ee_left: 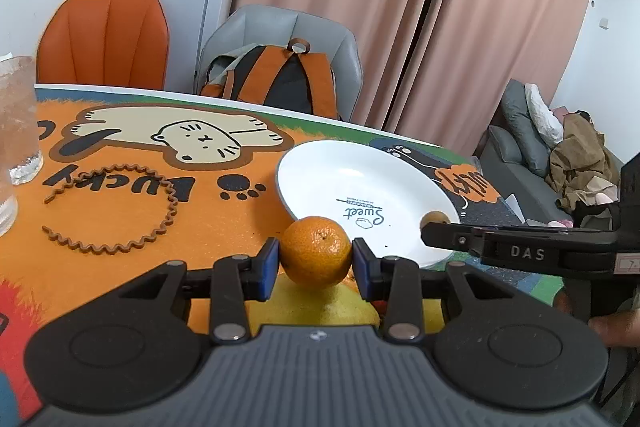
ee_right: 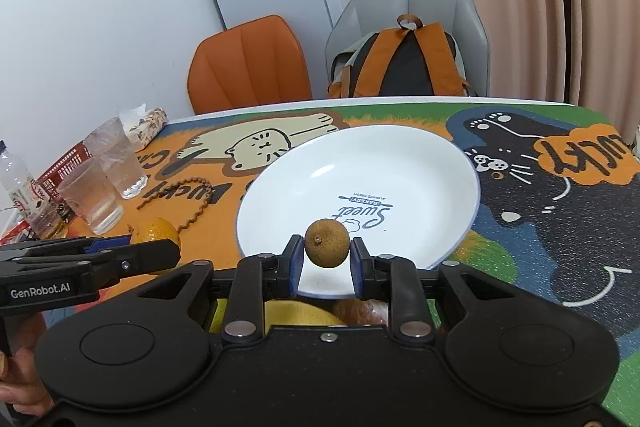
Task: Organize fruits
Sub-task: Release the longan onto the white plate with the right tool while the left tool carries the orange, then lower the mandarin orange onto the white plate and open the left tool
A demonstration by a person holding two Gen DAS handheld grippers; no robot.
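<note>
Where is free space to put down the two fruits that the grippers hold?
The white plate is bare inside. The black-cat part of the mat, right of the plate, is also free. It is crowded at the left edge: two glasses, a bottle and the wavy brown band.

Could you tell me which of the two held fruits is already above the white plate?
The small brown fruit in the right gripper; the orange mandarin sits short of the plate.

Left wrist view: close, low over table [ee_left: 120, 211], angled down, facing chairs and curtain. Right wrist view: same heading, close above white plate [ee_right: 420, 163]. Shared: plate, orange chair [ee_left: 104, 39], grey chair with backpack [ee_right: 404, 67]; each view catches other hand-held gripper.
</note>
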